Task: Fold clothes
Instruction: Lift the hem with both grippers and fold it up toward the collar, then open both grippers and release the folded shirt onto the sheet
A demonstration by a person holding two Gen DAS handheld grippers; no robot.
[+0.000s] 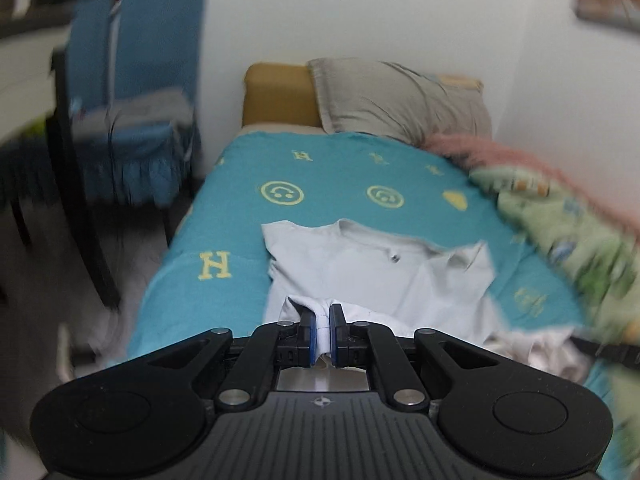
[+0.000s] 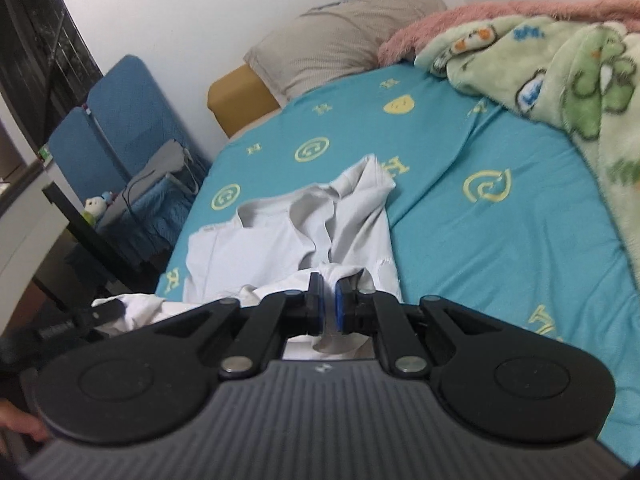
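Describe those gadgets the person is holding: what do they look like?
Each is matte black plastic: the left gripper and right gripper have two round side lobes, a ribbed grey centre plate with a small emblem, silver rivets on jointed linkage arms, and blue-edged finger pads.

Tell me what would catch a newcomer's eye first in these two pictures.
First, the pale white shirt lying rumpled in the middle of the bright teal bedsheet with its yellow smiley faces and letters. Each hand-held gripper, left and right, is shut on the shirt's near edge. At the head of the bed a grey pillow leans on the wall, with a green cartoon blanket heaped along the right side.
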